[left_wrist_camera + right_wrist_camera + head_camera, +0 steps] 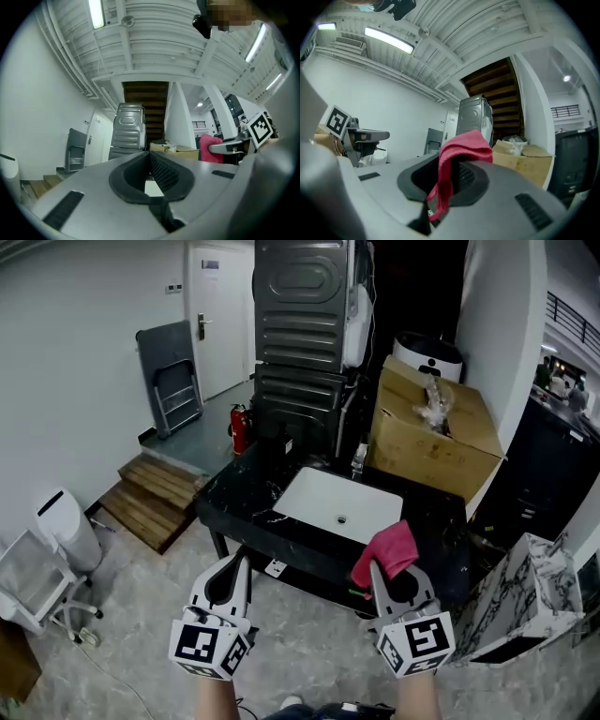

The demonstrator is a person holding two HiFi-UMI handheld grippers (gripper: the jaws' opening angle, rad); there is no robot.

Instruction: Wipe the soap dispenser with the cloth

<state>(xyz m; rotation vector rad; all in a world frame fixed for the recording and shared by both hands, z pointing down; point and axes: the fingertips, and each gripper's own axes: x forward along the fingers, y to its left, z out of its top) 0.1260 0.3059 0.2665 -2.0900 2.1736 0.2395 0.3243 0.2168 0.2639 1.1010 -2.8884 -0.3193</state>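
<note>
While R gripper [382,572] grips cloth [388,549], plastic wad [437,402] atop box [420,444]

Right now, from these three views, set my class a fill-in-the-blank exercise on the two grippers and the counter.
1. The right gripper is shut on a pink ____.
2. The left gripper has its jaws shut, and between them there is ____.
3. The sink set into the black counter is ____ in colour.

Missing words: cloth; nothing; white.
</note>
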